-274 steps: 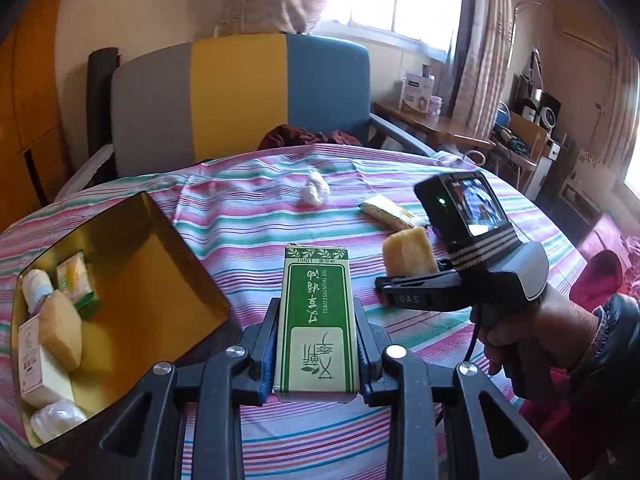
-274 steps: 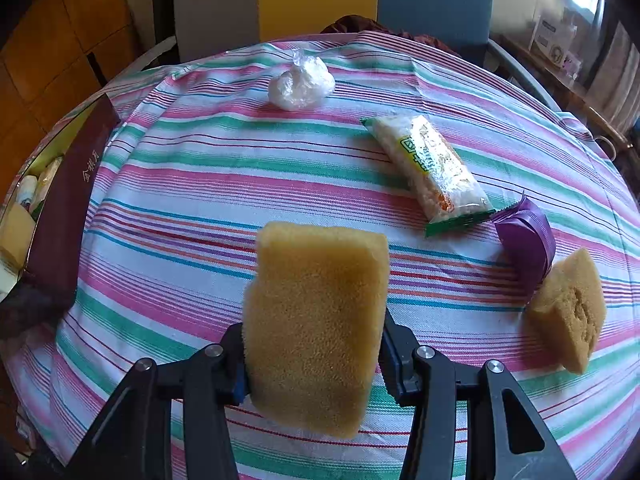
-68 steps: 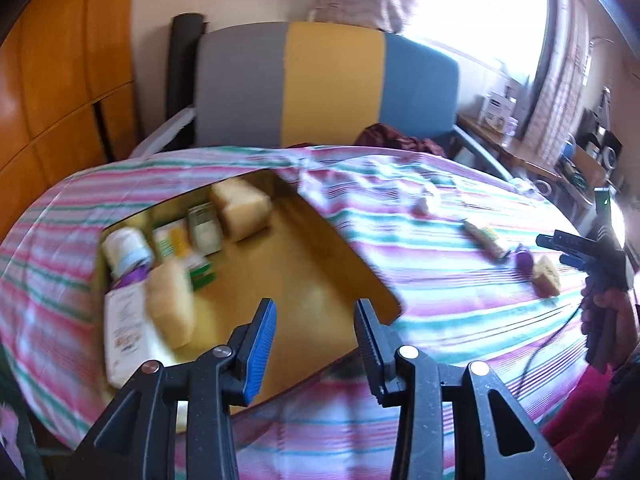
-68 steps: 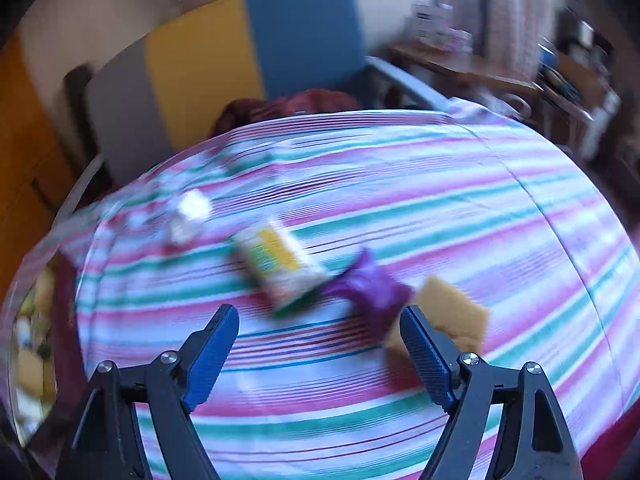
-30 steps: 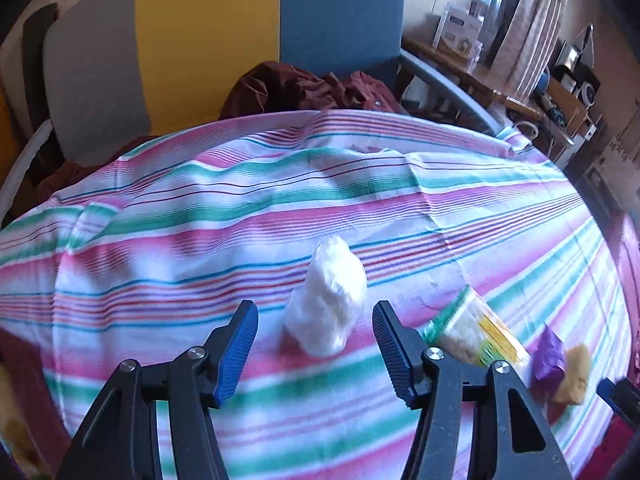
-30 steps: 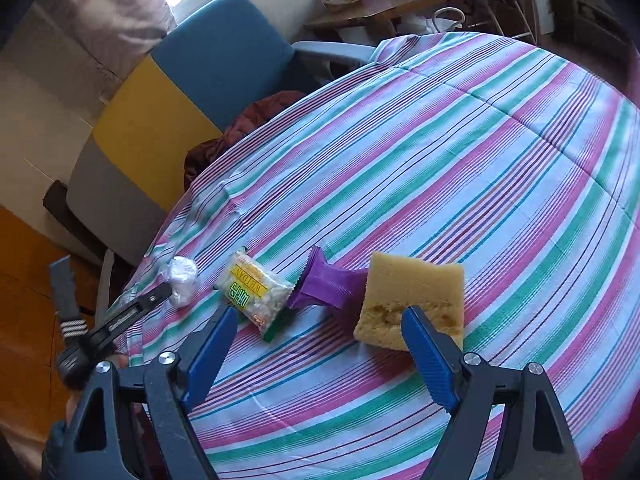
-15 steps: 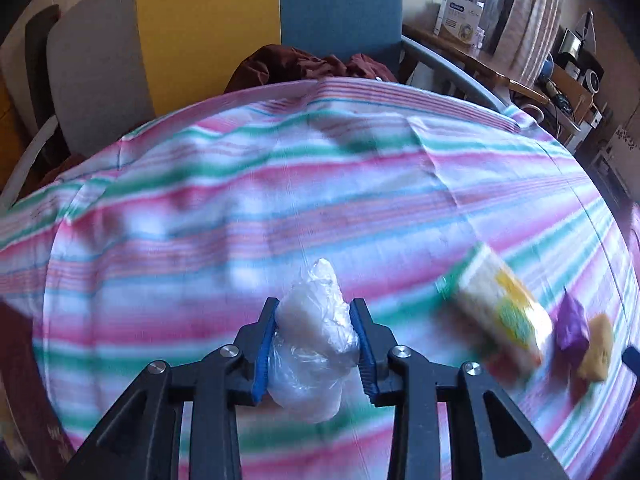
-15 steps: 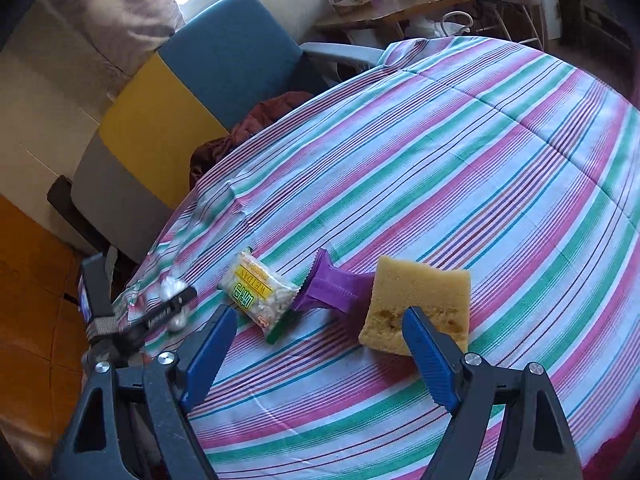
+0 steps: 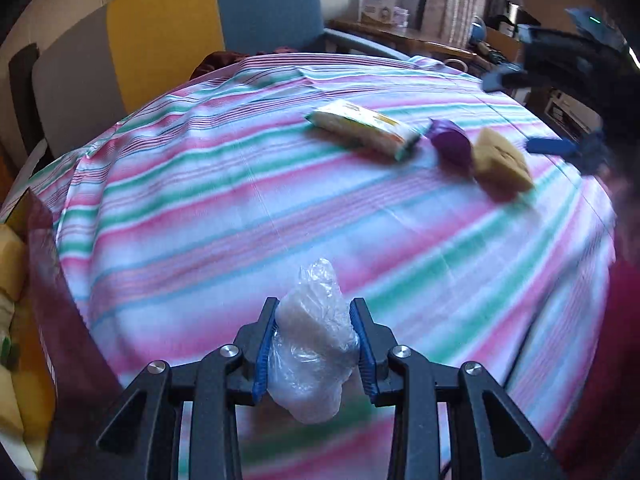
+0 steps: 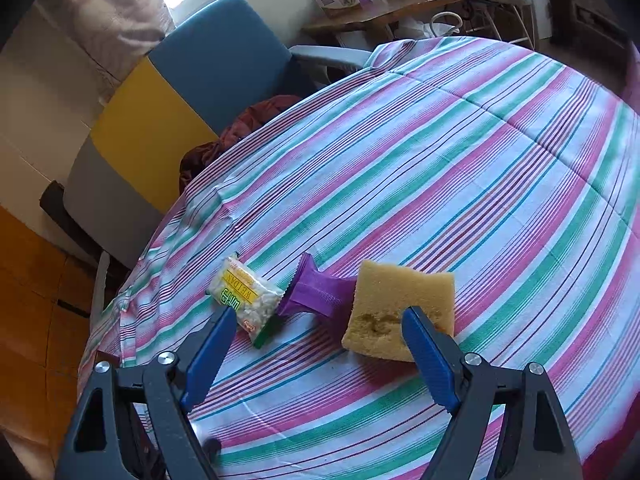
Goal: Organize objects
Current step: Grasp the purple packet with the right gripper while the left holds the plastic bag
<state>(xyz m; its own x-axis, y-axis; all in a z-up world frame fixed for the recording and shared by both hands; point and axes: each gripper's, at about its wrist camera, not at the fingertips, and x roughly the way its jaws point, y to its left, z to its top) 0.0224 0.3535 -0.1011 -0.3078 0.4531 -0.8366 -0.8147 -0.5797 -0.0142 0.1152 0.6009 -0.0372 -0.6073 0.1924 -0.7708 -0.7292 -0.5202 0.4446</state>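
Now my left claw pinches the plastic-wrapped lump; right claw spread; I'd carry it low to the box.

Both wrist cameras are looking steeply down along their fingers at the striped surface, sharing the yellow sponge.

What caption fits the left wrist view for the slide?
Left tool shut on plastic-wrapped bundle above striped tablecloth.
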